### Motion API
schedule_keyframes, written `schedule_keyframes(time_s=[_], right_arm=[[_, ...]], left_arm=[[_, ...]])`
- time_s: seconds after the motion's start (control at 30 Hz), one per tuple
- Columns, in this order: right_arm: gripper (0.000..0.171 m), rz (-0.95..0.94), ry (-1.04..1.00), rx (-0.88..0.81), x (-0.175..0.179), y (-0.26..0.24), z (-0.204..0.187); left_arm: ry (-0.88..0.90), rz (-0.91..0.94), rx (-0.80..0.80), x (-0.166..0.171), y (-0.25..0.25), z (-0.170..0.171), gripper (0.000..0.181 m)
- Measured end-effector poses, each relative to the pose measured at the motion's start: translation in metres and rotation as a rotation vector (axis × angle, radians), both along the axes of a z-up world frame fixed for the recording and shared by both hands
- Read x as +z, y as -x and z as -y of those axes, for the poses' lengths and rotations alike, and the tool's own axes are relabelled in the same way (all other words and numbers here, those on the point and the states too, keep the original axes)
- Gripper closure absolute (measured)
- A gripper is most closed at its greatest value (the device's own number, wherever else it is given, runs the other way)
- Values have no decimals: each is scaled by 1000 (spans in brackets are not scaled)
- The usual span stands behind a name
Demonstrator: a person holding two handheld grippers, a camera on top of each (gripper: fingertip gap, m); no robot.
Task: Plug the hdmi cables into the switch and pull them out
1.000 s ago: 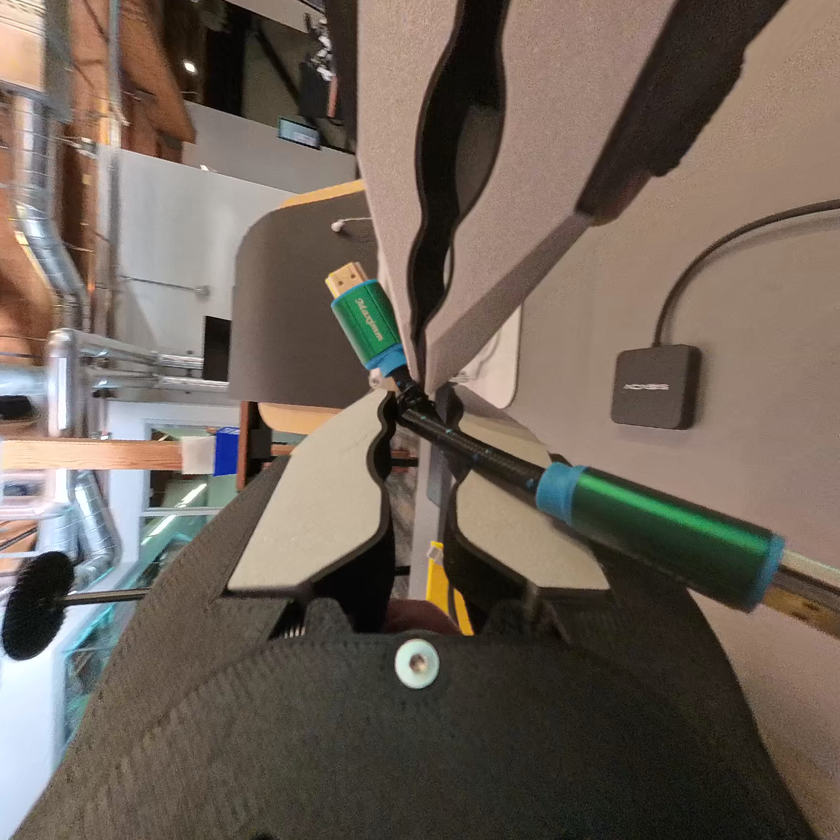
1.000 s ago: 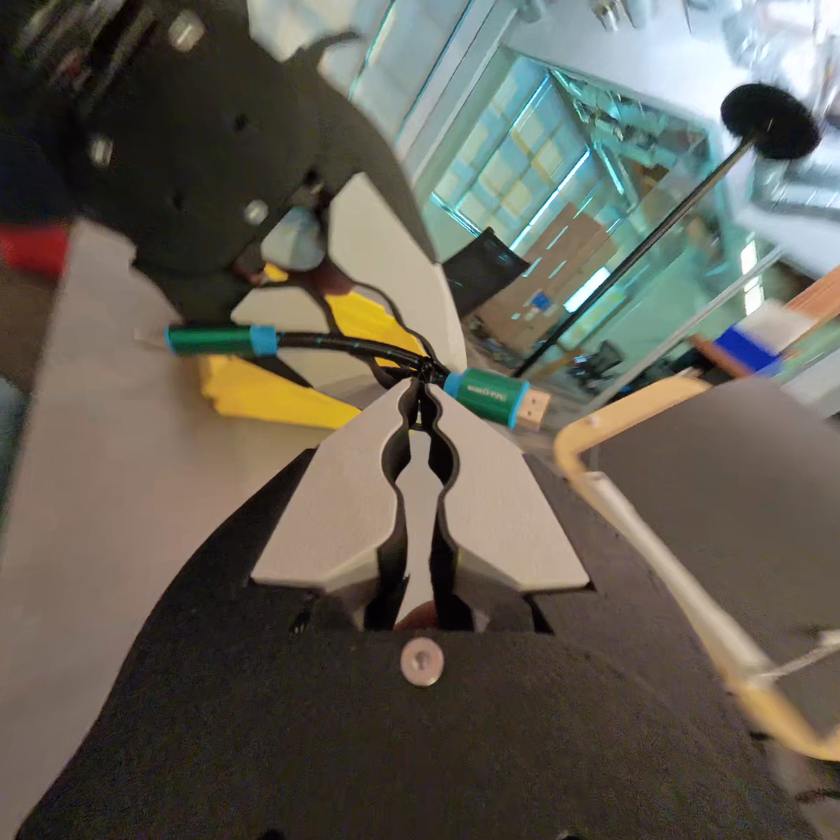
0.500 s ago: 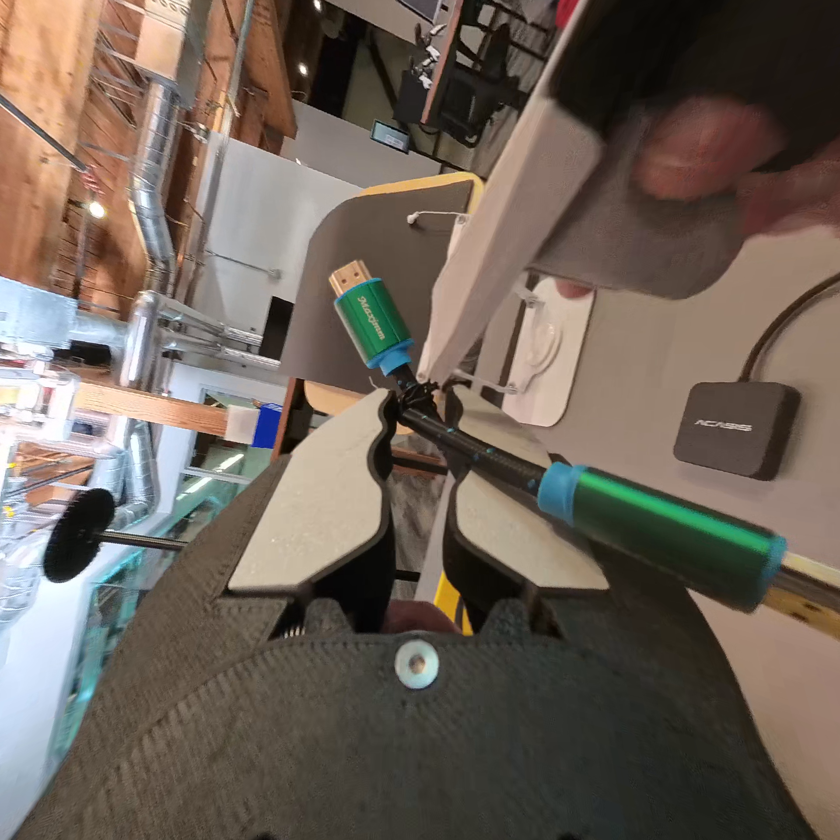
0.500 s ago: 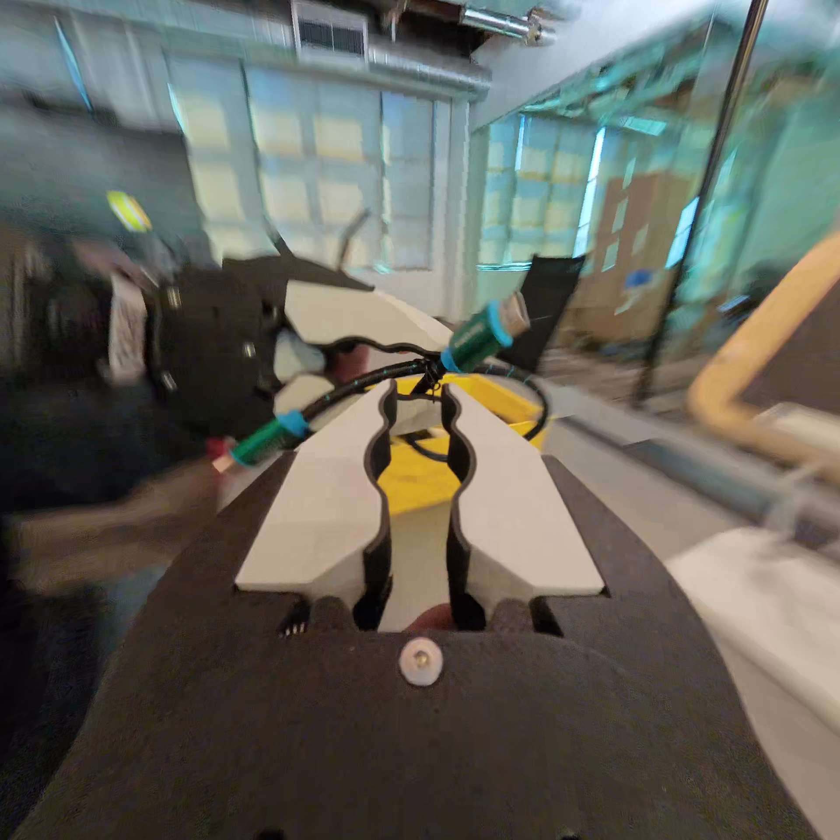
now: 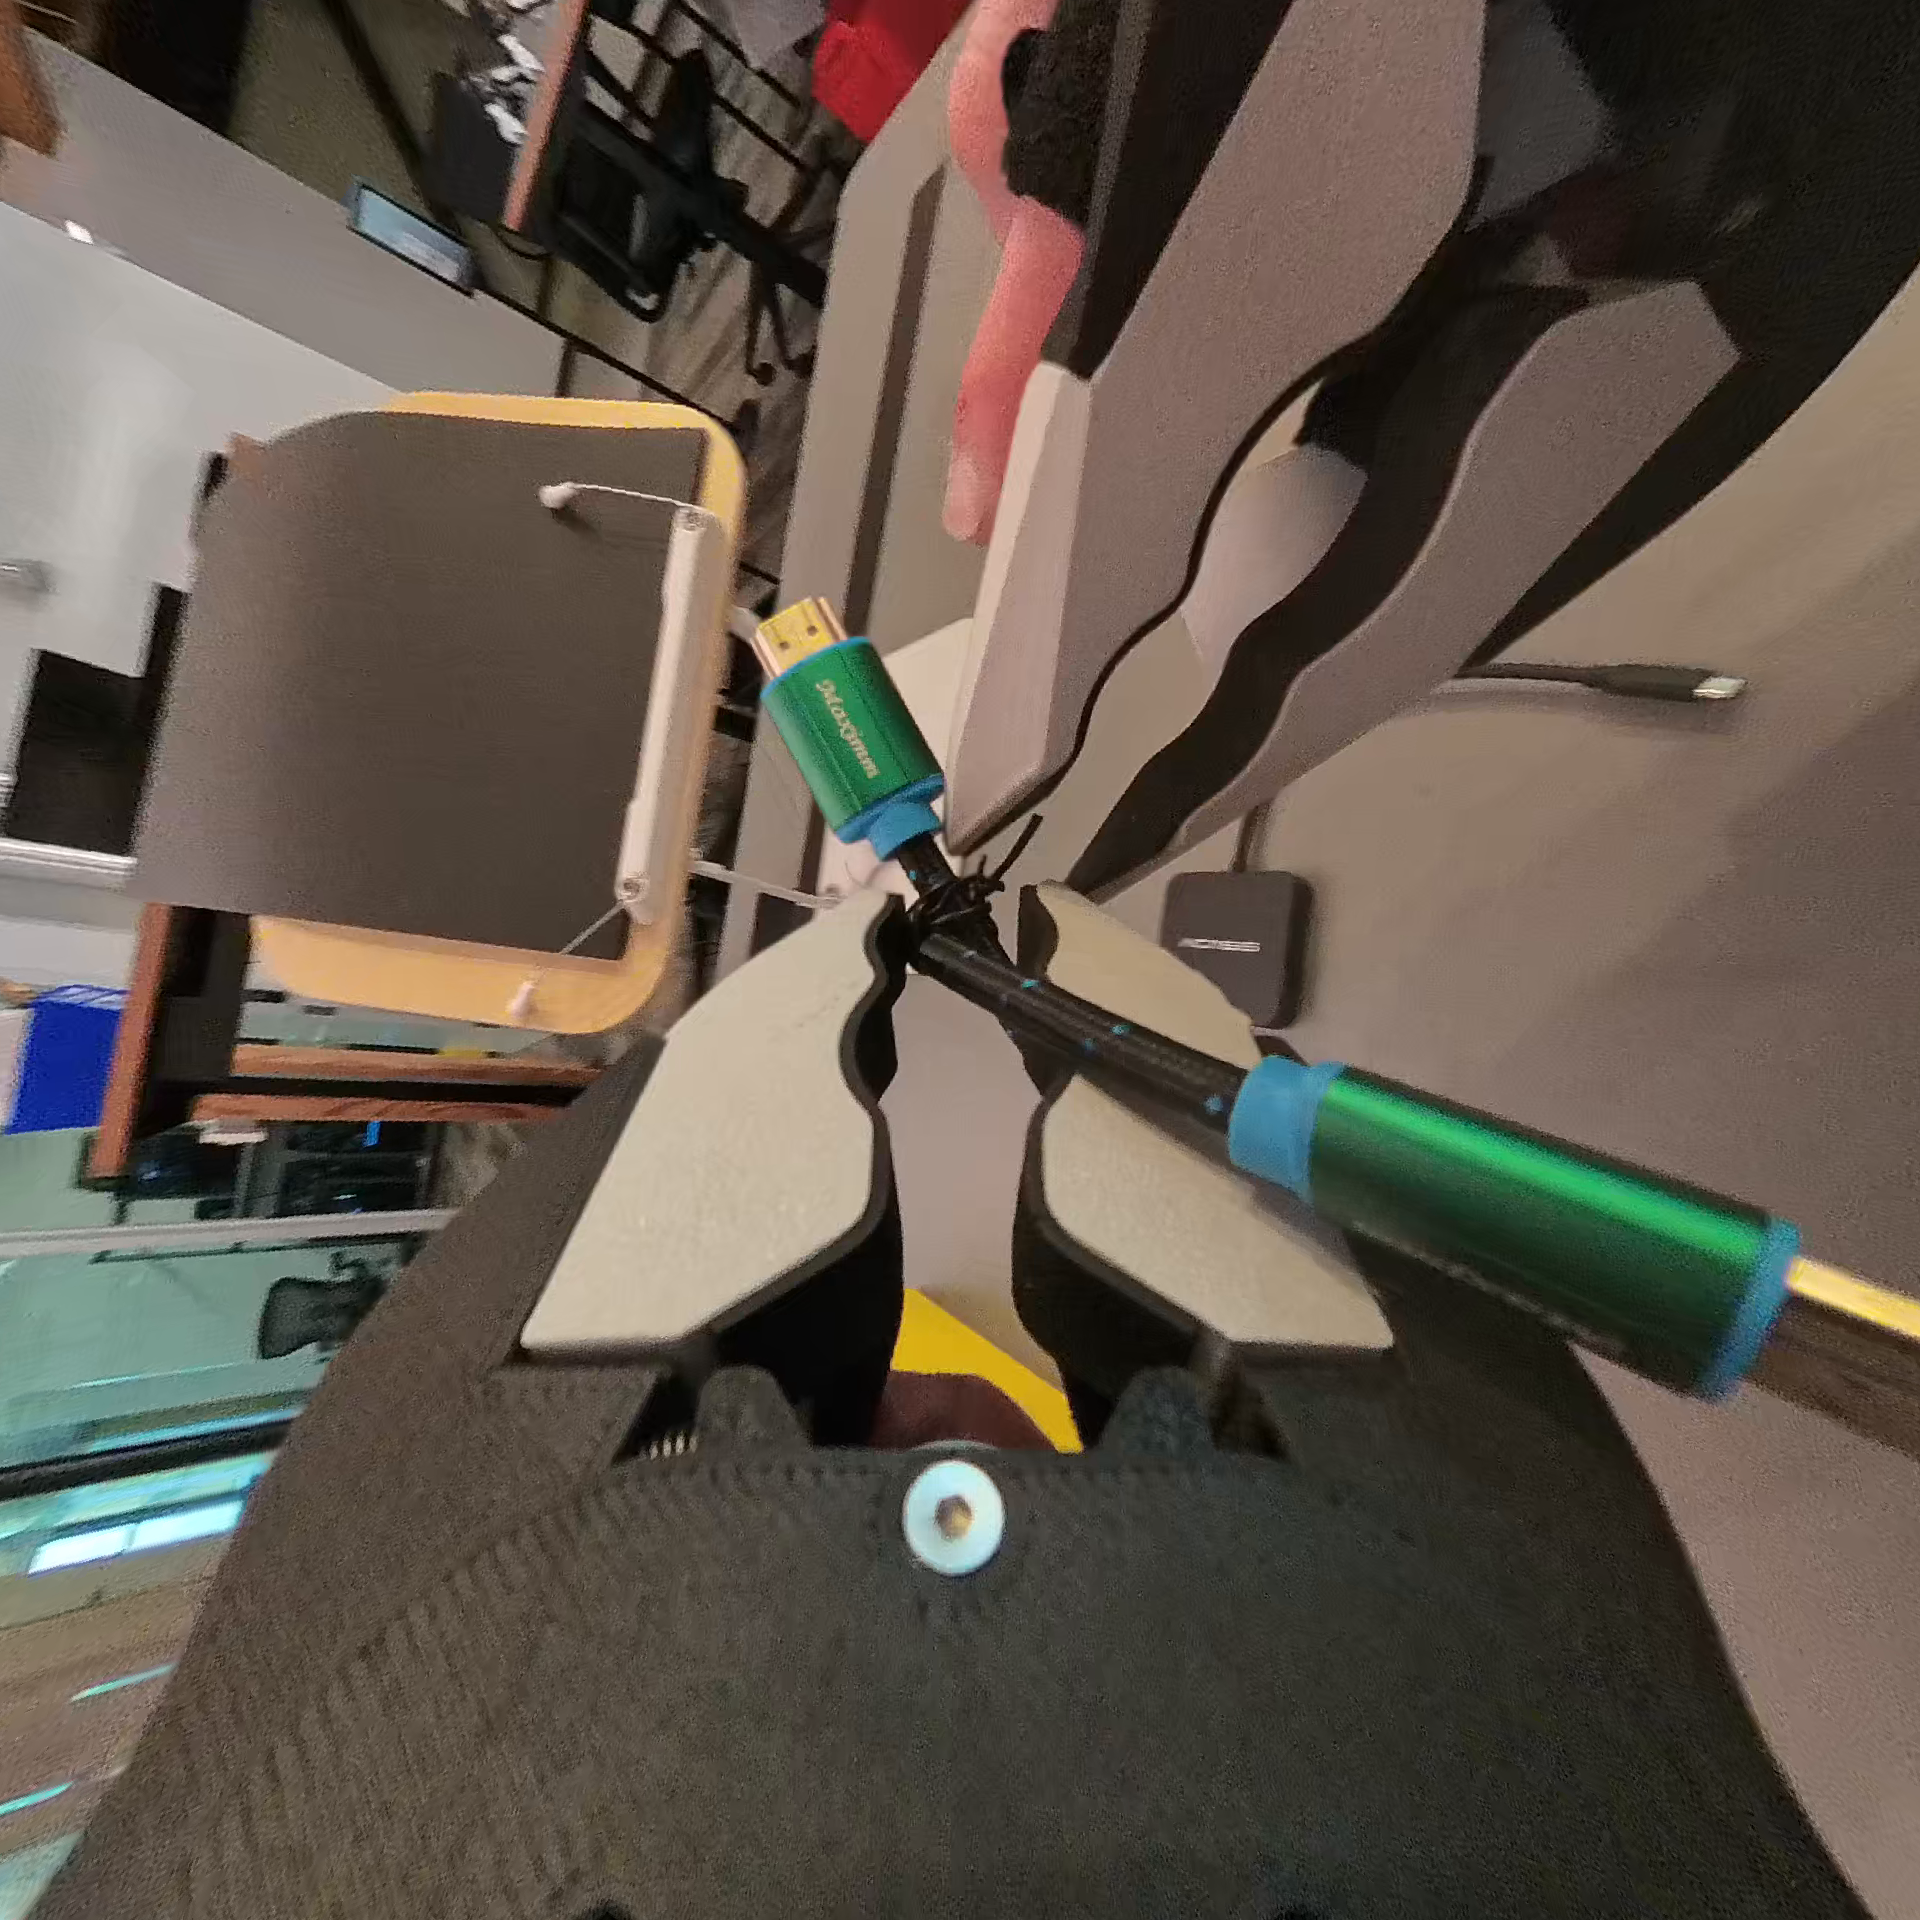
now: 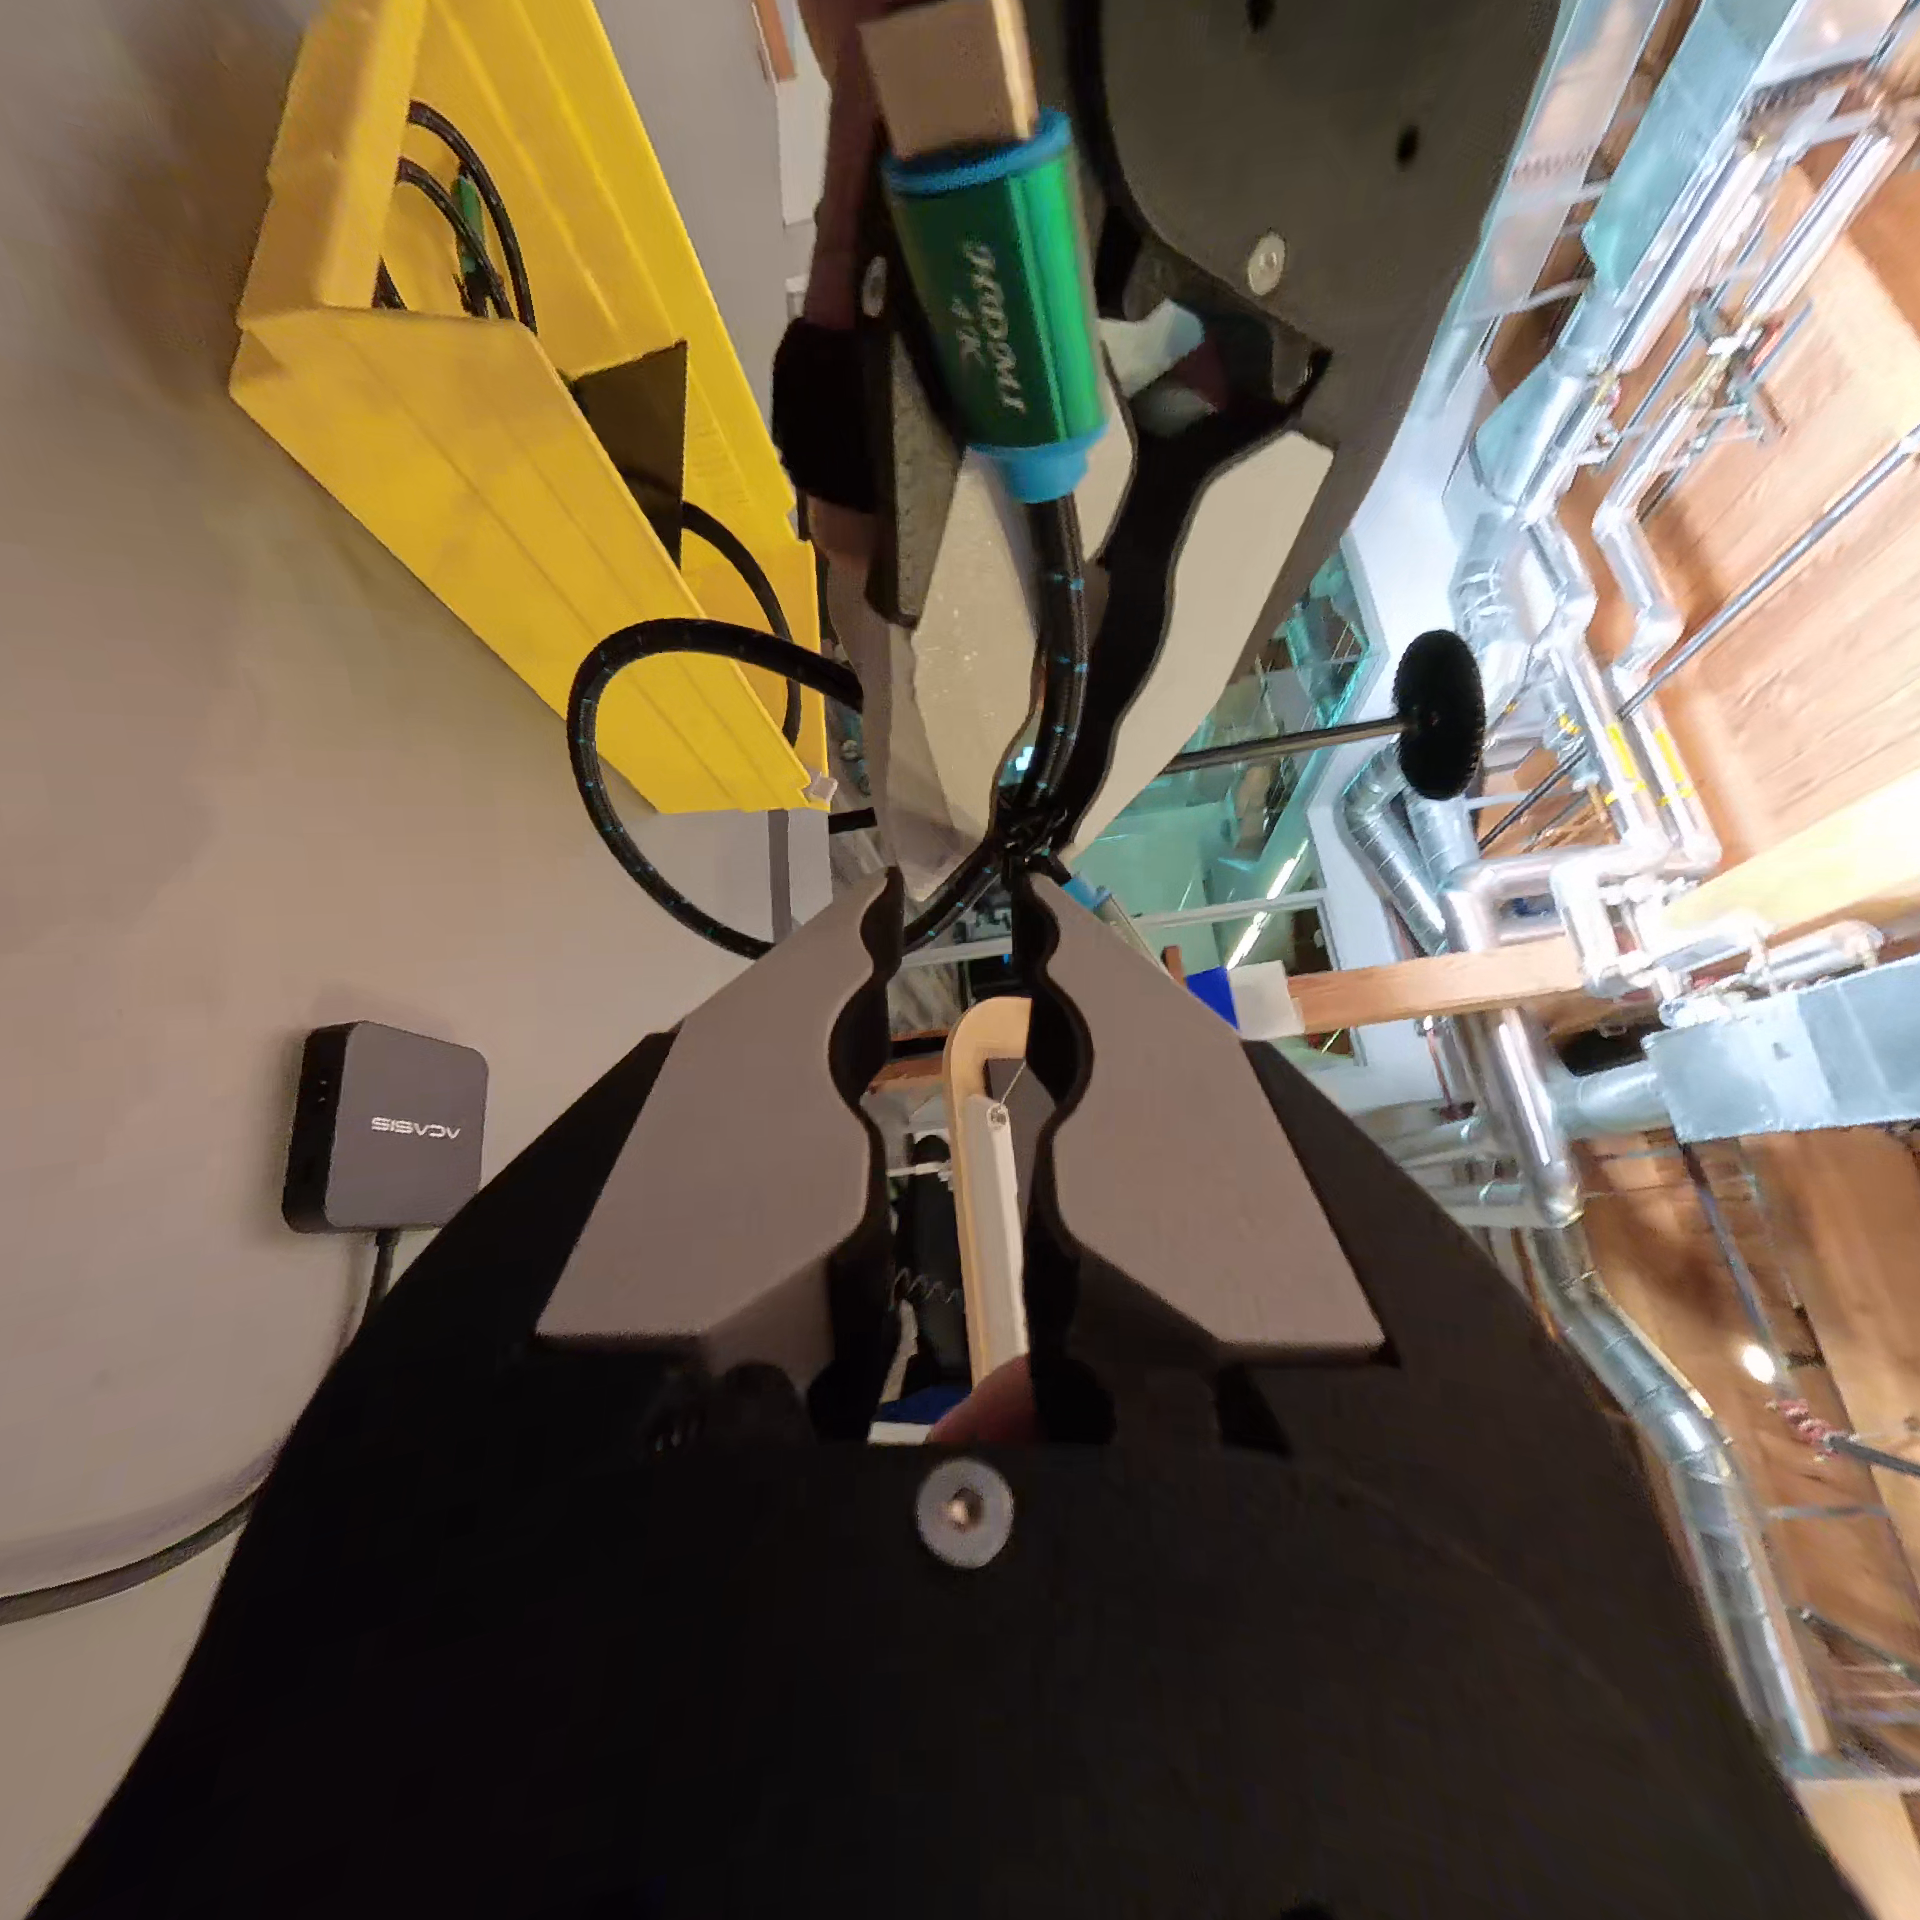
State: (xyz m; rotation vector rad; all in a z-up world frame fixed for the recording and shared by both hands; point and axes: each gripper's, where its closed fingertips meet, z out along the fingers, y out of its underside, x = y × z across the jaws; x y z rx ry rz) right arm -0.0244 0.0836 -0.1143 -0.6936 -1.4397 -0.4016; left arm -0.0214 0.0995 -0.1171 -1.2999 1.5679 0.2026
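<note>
A black braided HDMI cable [image 5: 1081, 1029] with green plugs is bunched by a black tie. My left gripper [image 5: 956, 914] is shut on it at the tie. One plug [image 5: 852, 738] sticks out past my tips and the other [image 5: 1507, 1216] lies across my right finger. My right gripper [image 6: 964, 899] faces the left gripper [image 6: 1003, 847] tip to tip, its jaws a little apart on either side of the cable at the tie. A plug [image 6: 987, 301] hangs above it. The dark grey switch [image 6: 390, 1122] lies on the grey table, also seen in the left wrist view [image 5: 1236, 945].
A yellow bin [image 6: 468, 436] holding more black cables stands on the table [image 6: 208, 727] behind the switch. The switch's lead ends in a small plug [image 5: 1704, 686] lying loose. A chair with a yellow rim [image 5: 468, 675] stands beyond the table edge. A hand [image 5: 997, 312] holds the right gripper. Both grippers' tips are close together, under 4 cm apart. From either gripper's tips it is about 20 cm to the small plug [image 5: 1704, 686].
My right gripper opened its jaws off the cable, swung round and now meets the left gripper tip to tip at the tie. My left gripper has kept its hold.
</note>
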Motion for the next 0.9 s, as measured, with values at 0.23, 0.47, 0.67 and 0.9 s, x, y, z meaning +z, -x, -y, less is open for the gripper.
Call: schedule_keyframes(time_s=[0.23,0.47,0.67,0.9], right_arm=[[156,51,-53,56,0,5,16],[166,97,-34,70,-8,9,21],[171,131,-28,79,-13,10,23],[171,64,100,64,-12,7,19]], left_arm=[[166,10,-43,-6,3,12,161],[239,-77,-63,-21,8,22,161],[259,-105,-65,-27,8,24,161],[226,-85,-54,-23,6,21,161]])
